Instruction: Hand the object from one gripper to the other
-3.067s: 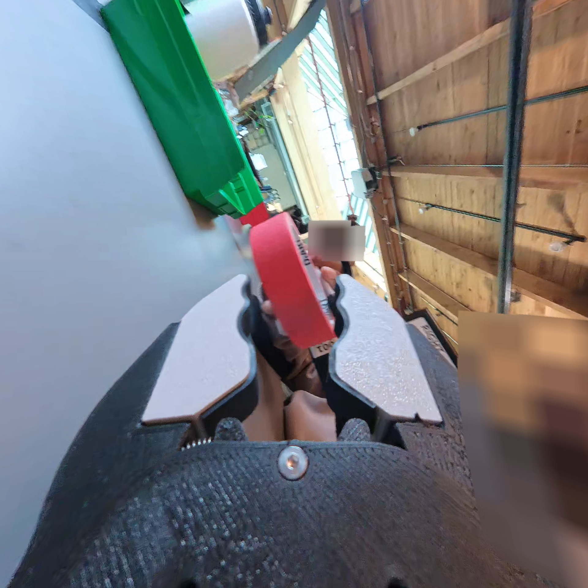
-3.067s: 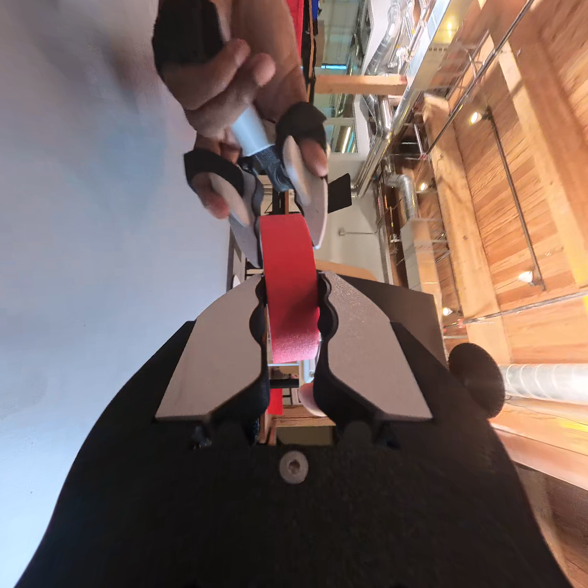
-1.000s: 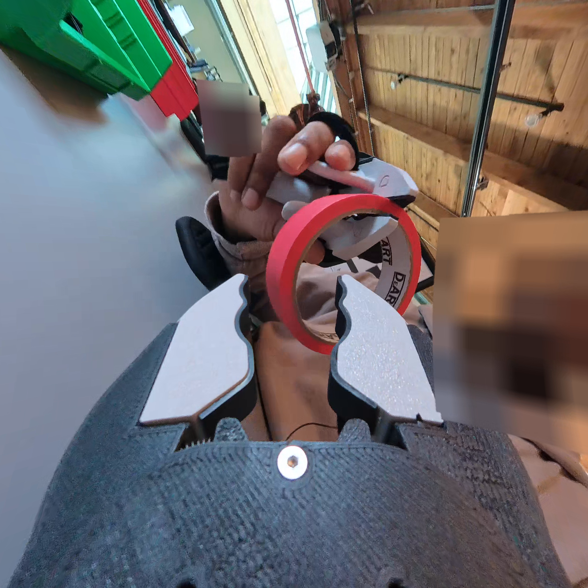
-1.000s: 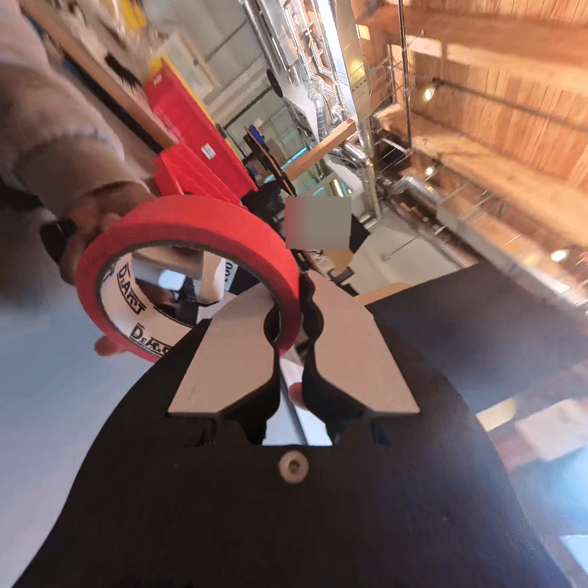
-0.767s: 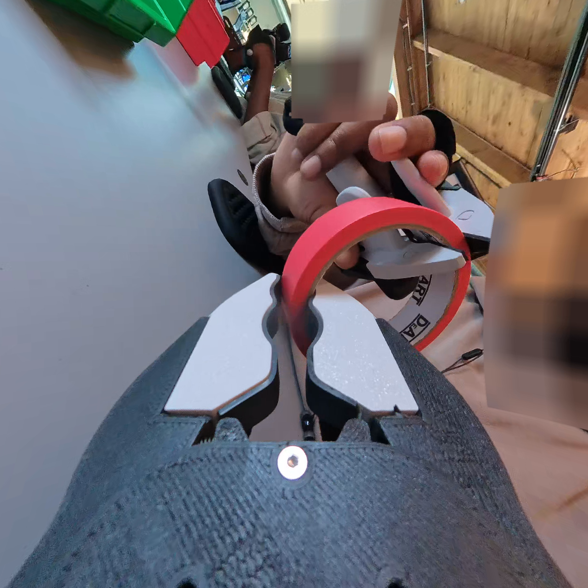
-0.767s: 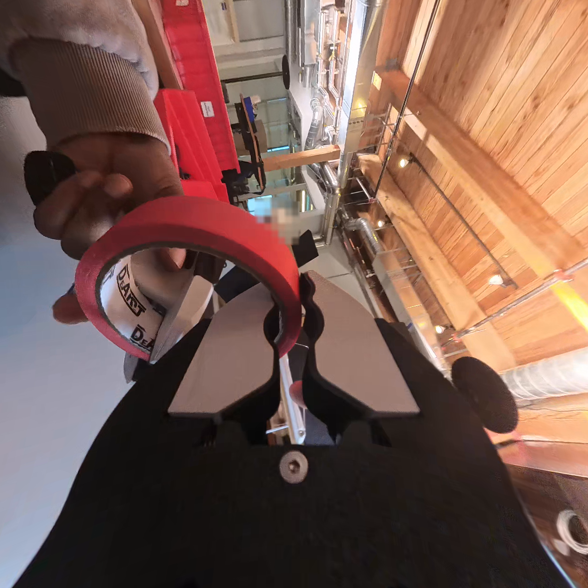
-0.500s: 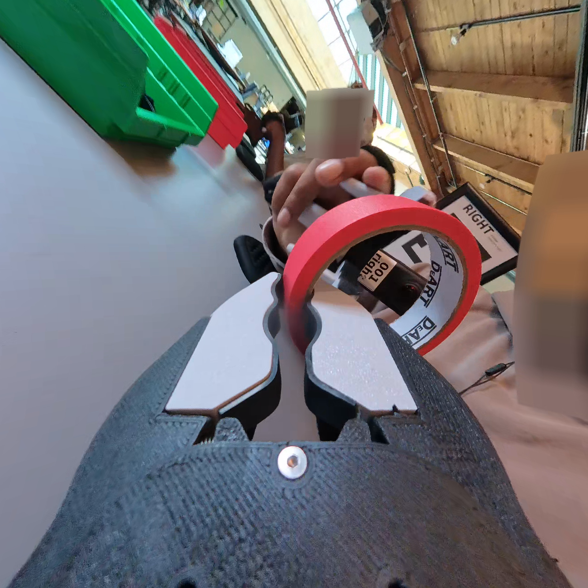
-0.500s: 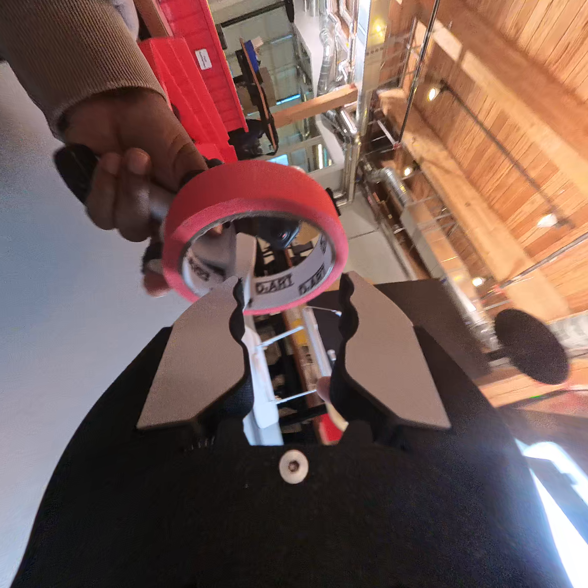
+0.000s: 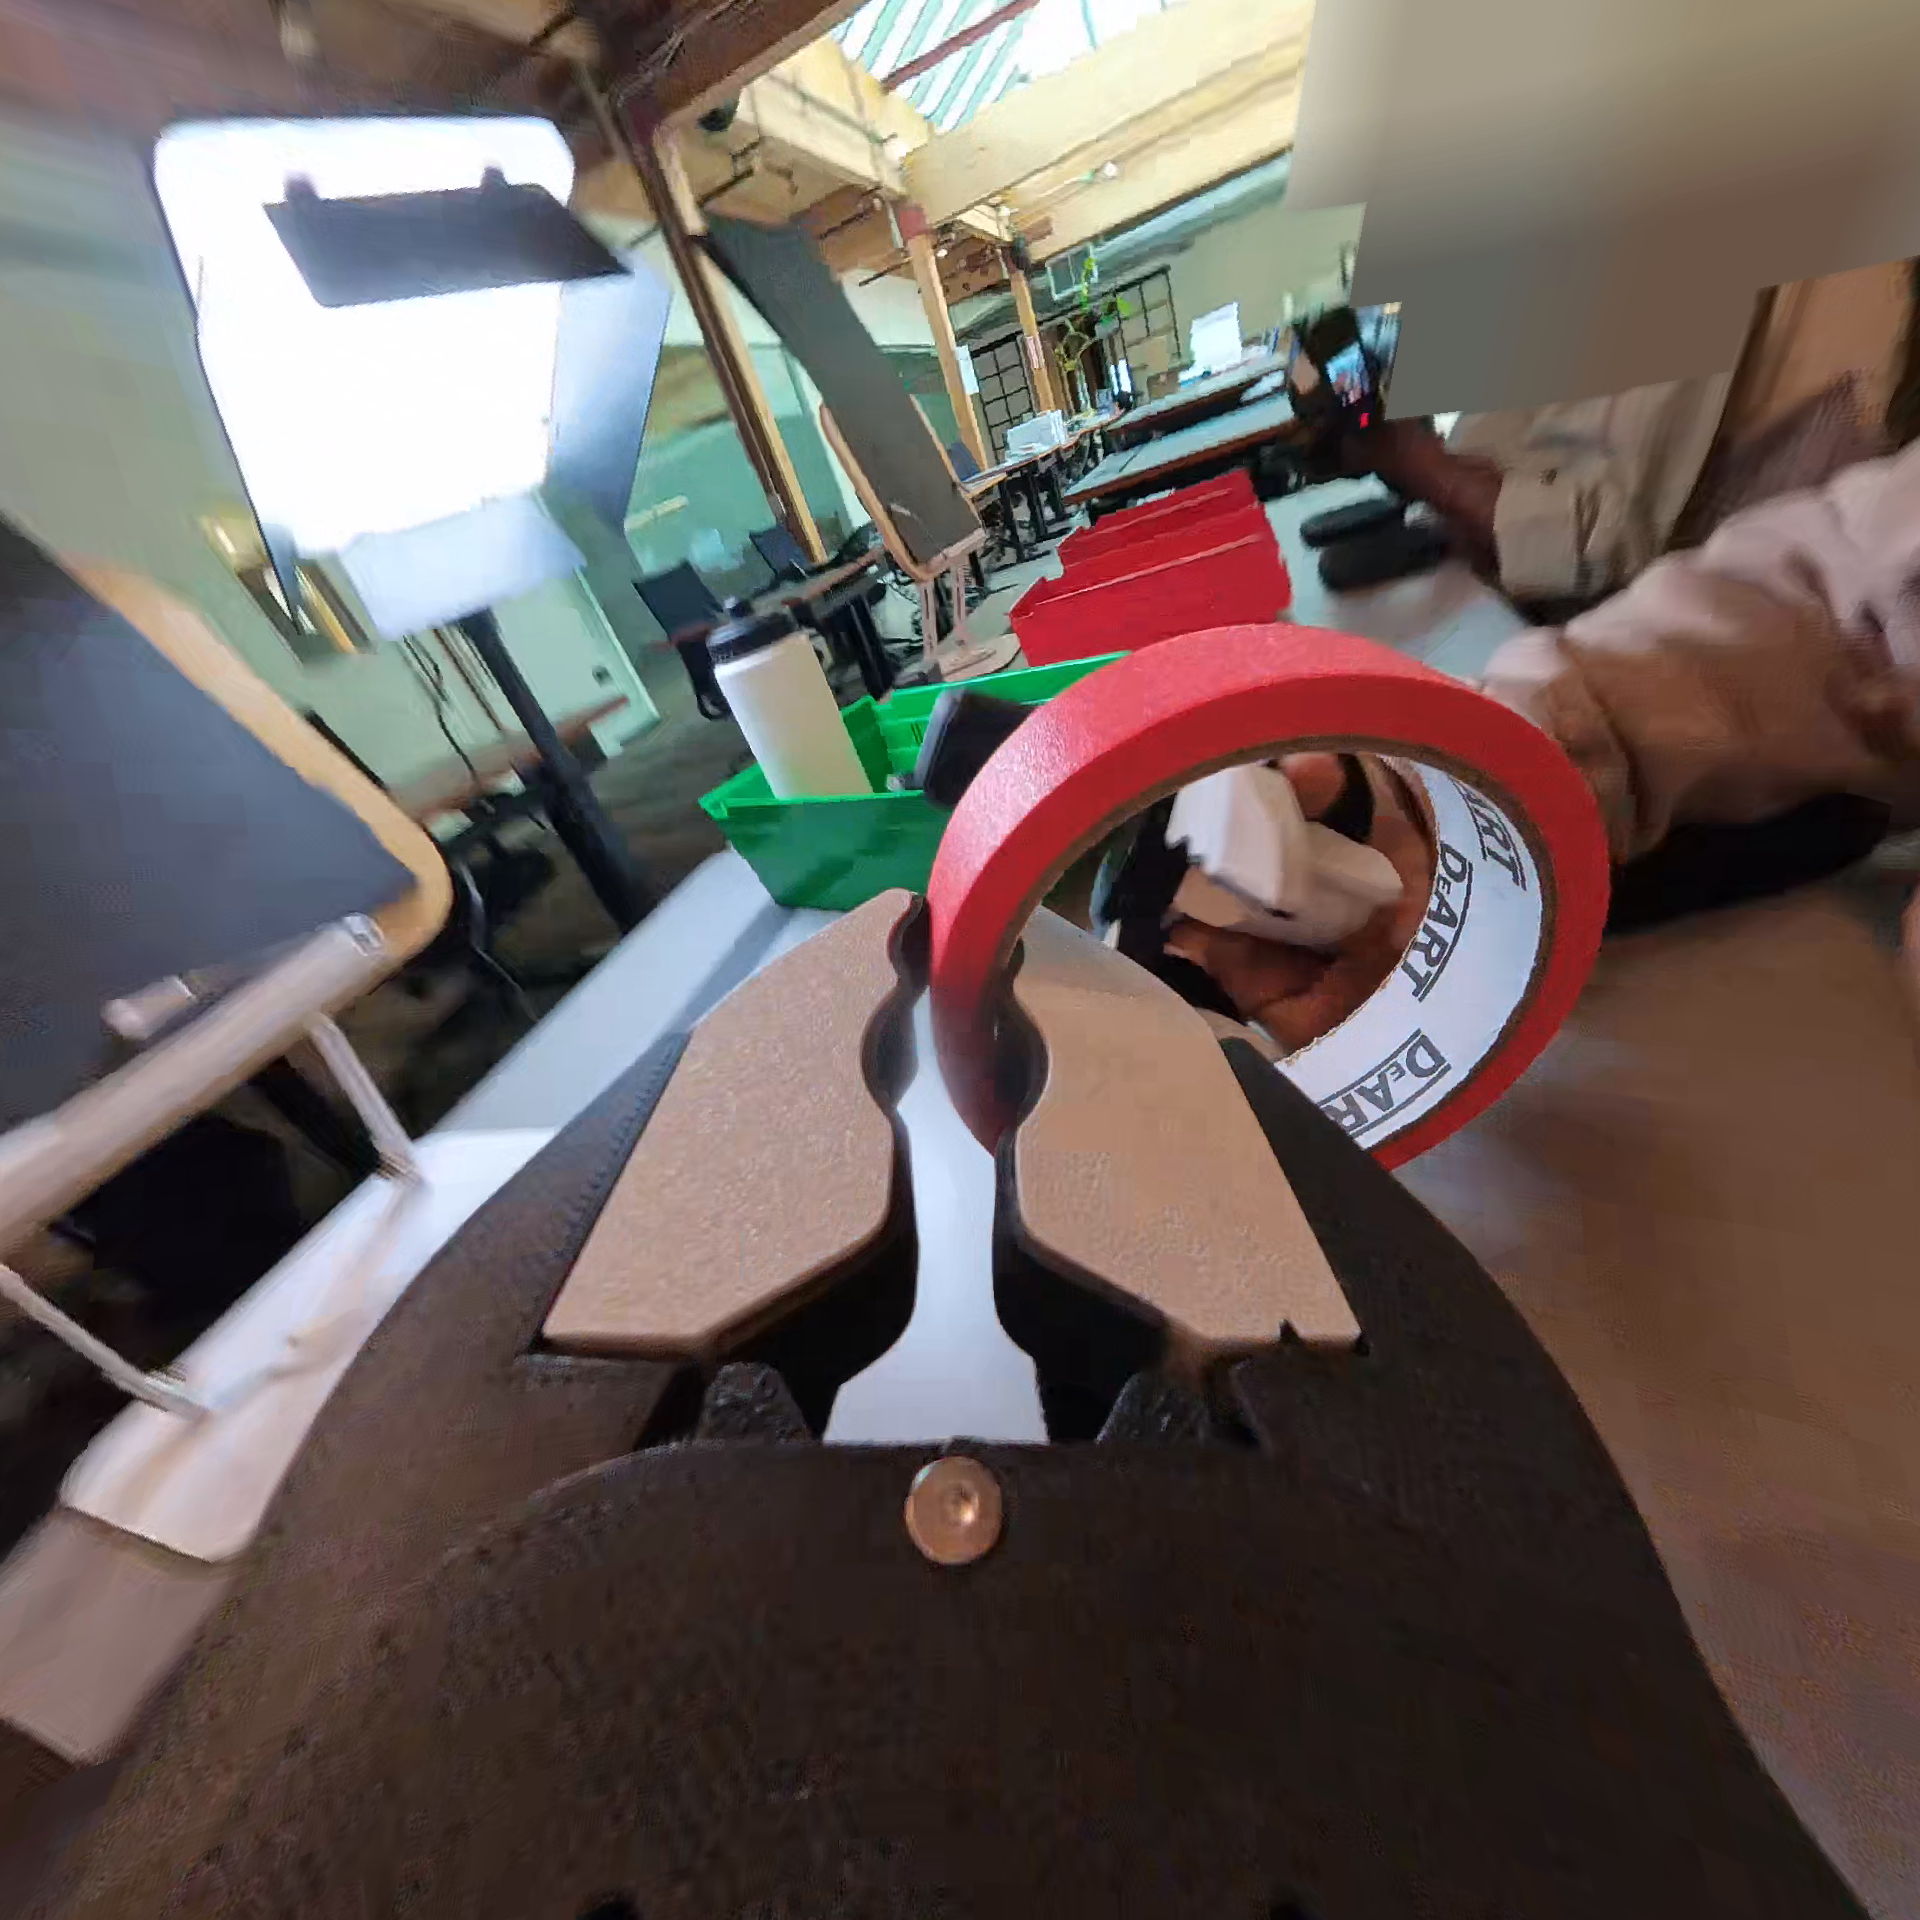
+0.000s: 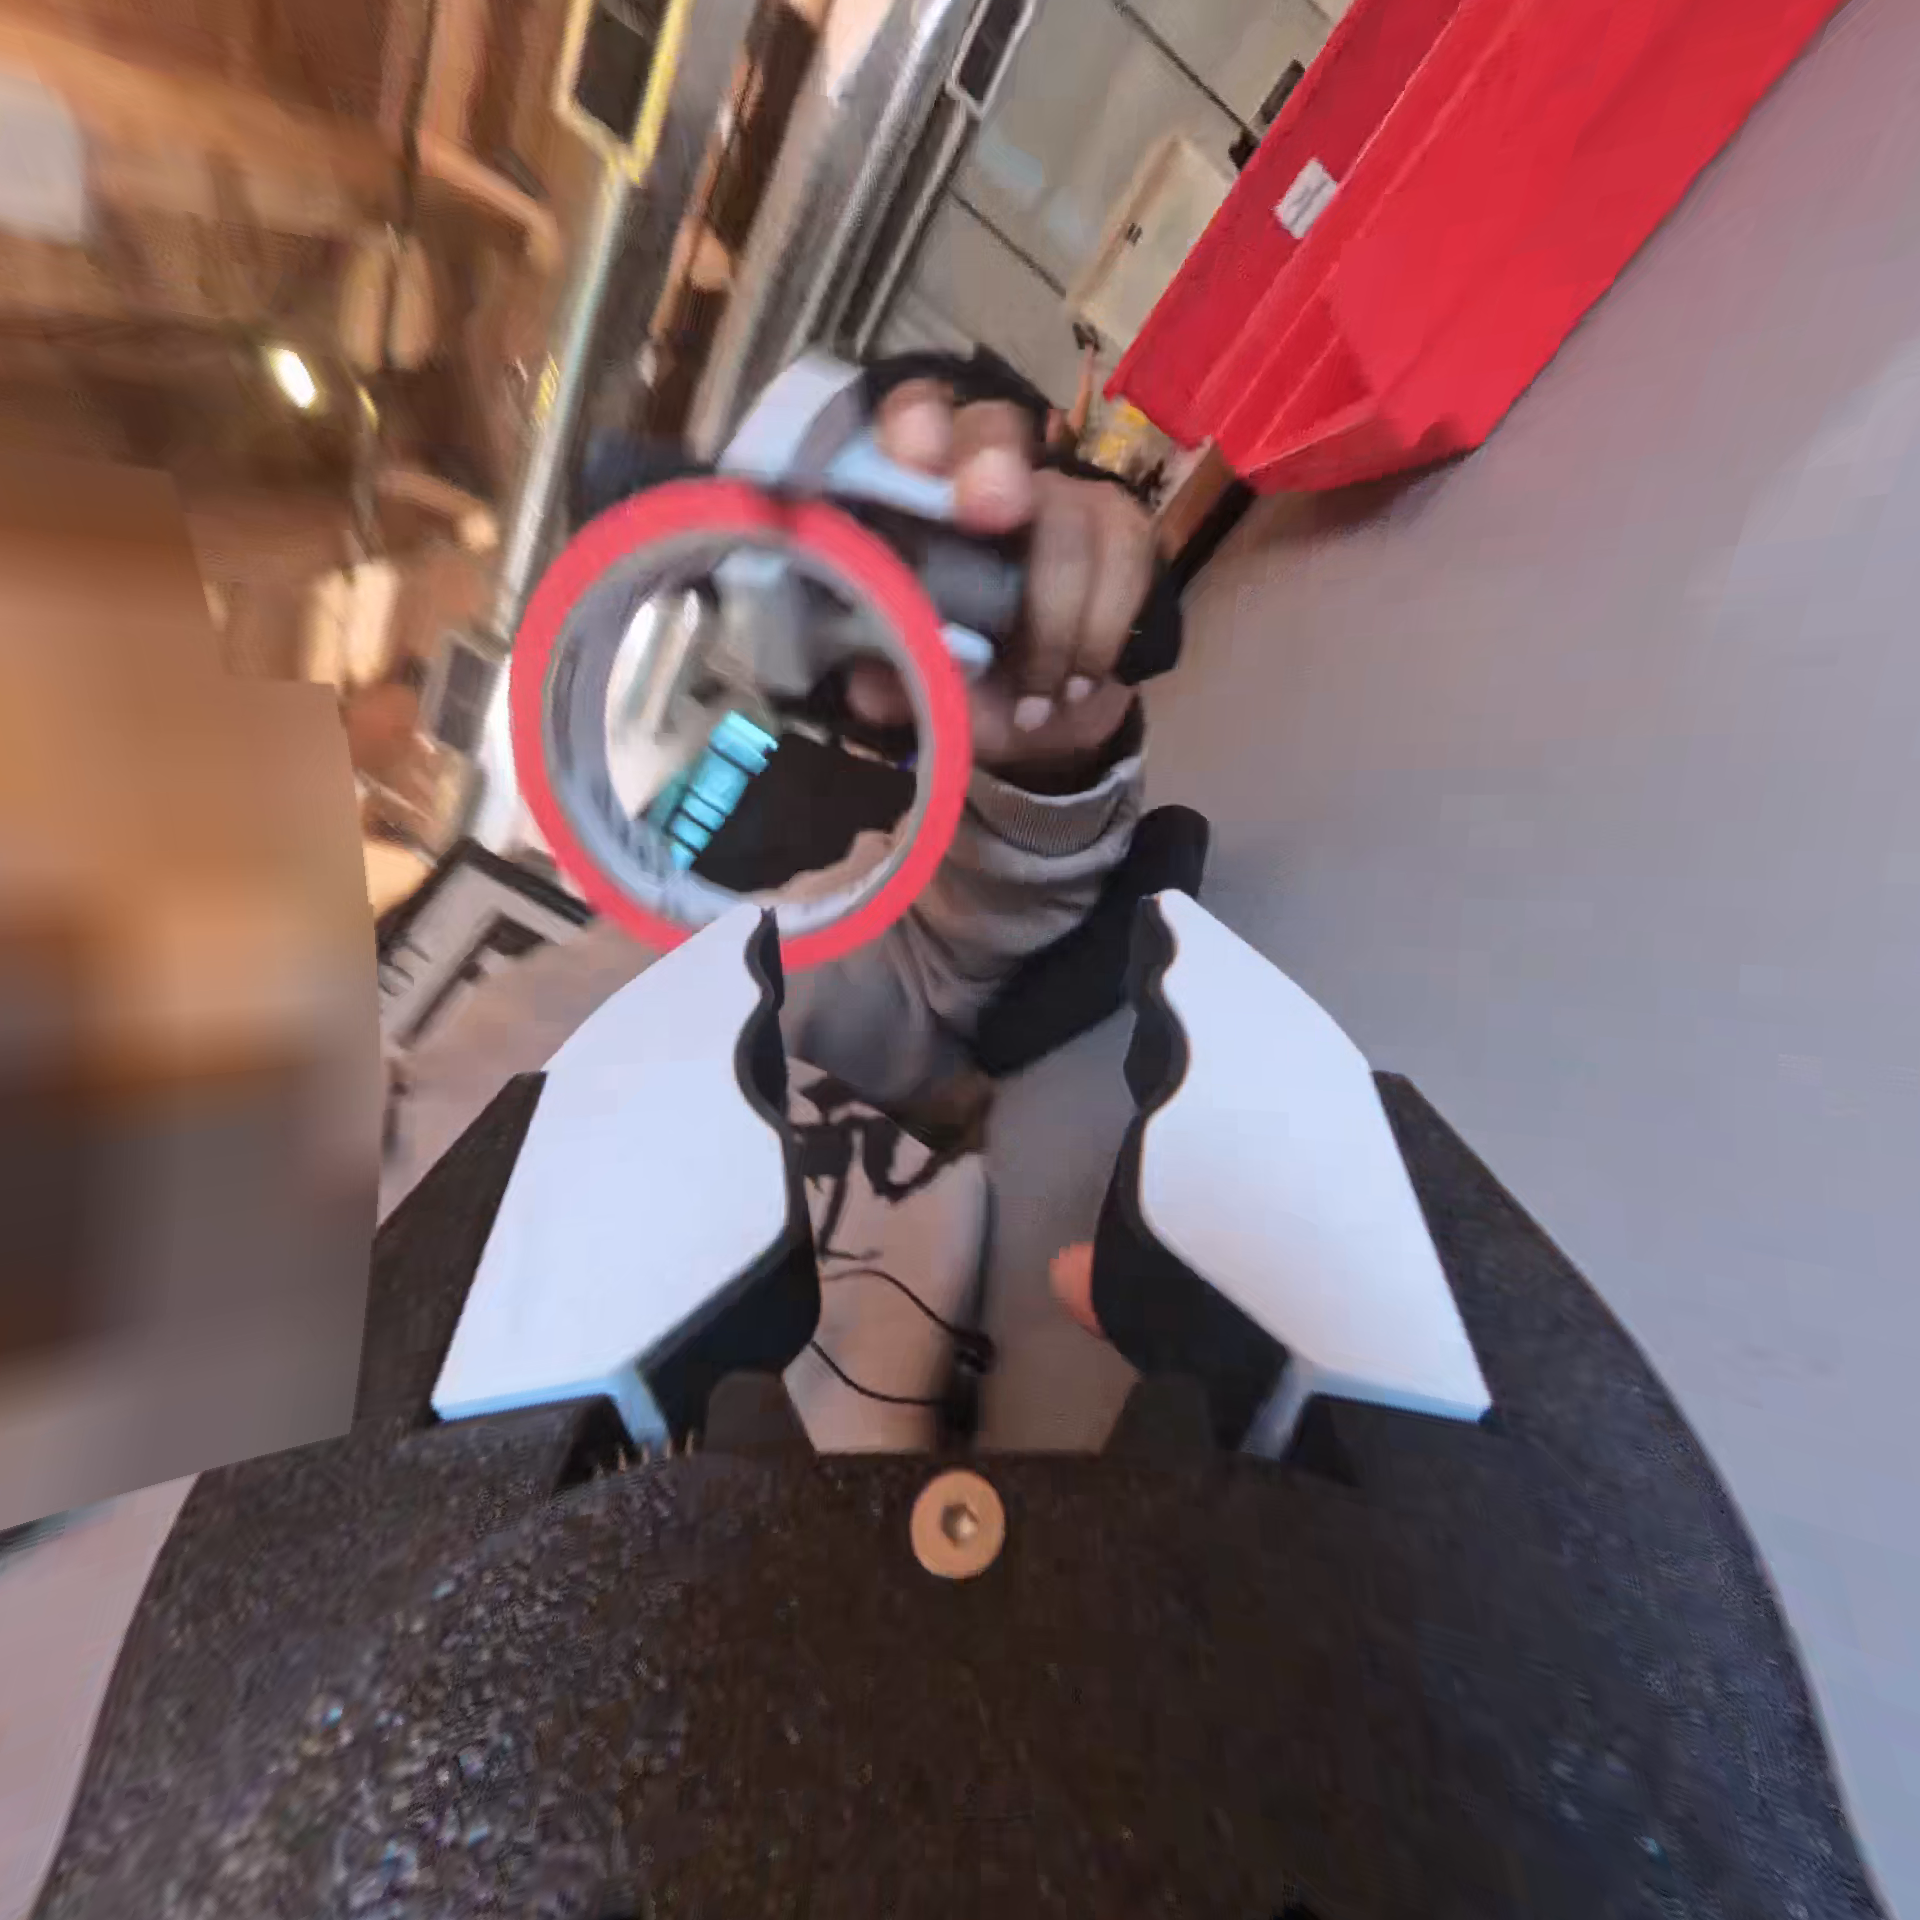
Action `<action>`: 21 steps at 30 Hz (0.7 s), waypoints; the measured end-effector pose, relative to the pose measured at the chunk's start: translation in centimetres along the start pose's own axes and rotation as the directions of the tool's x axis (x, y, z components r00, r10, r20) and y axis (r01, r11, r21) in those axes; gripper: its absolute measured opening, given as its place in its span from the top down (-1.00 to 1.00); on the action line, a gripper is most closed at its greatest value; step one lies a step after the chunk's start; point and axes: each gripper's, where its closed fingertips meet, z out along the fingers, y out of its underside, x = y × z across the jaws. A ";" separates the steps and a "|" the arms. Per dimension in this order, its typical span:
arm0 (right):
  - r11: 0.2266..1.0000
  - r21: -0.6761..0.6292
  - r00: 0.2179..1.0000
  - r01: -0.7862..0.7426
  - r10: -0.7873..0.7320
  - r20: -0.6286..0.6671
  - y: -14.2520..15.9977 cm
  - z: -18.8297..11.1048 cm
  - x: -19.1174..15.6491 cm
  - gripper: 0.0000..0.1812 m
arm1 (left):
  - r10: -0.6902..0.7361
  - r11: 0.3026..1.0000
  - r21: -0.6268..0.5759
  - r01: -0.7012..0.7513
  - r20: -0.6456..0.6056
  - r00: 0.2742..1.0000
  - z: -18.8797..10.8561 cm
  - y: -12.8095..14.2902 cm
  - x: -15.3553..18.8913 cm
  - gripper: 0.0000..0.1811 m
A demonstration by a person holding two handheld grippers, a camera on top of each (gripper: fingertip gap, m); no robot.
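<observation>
- Red masking tape (image 9: 1262,717), a roll with a white printed core, sat pinched by its wall in my left tongs (image 9: 961,1023), the two pads closed on the band near their tips and the ring standing on edge, jutting to the right.
- My right tongs (image 10: 951,997) stood wide apart and held nothing; from that view the same roll (image 10: 940,665) hung well ahead of them, clear of both pads, carried by the far gripper in a person's hand (image 10: 1049,634).
- A pale grey worktop (image 10: 1558,831) ran beneath, with red bins (image 9: 1153,592) at its far end.
- A green bin (image 9: 831,842) held a white bottle (image 9: 784,717) behind the roll.
- A beige sleeve (image 9: 1704,665) crossed the right edge of the left wrist view, which was partly blurred.
</observation>
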 end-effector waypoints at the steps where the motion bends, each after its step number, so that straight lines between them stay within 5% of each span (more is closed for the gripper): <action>1: 0.999 0.033 0.999 -0.043 0.043 -0.005 -0.1 0.1 0.6 0.29 | 0.133 0.991 -0.005 -0.133 0.003 0.991 0.0 -0.7 1.0 0.89; 4: 0.999 0.008 0.999 -0.036 0.036 0.000 0.6 1.0 0.3 0.26 | 0.425 0.905 -0.013 -0.424 0.017 0.905 0.1 -1.8 3.5 0.89; 7: 0.997 -0.077 1.000 0.010 -0.011 -0.016 2.3 2.6 -0.4 0.29 | 0.551 0.834 -0.018 -0.551 -0.006 0.835 0.9 -1.5 5.6 0.89; 9: 0.988 -0.157 1.000 0.007 -0.007 0.000 4.3 3.6 -0.8 0.48 | 0.618 0.786 -0.007 -0.618 0.002 0.786 1.2 -1.6 6.7 0.89; 11: 0.979 -0.200 0.999 0.034 -0.035 0.000 5.7 4.2 -0.9 0.89 | 0.700 0.714 -0.019 -0.699 0.042 0.713 1.3 -1.9 7.1 0.88; 14: 0.965 -0.178 0.977 0.195 -0.206 -0.048 4.6 3.7 -0.4 0.89 | 0.742 0.669 -0.028 -0.743 0.086 0.665 1.3 -2.3 7.0 0.88; 17: 0.901 -0.131 0.894 0.413 -0.428 -0.132 2.1 2.4 0.0 0.89 | 0.602 0.798 -0.034 -0.601 0.070 0.795 1.6 -1.8 6.0 0.84; 21: 0.750 -0.039 0.726 0.660 -0.650 -0.225 -1.2 0.5 -2.7 0.89 | 0.074 0.997 0.014 -0.073 -0.071 0.995 1.8 -1.7 4.5 0.68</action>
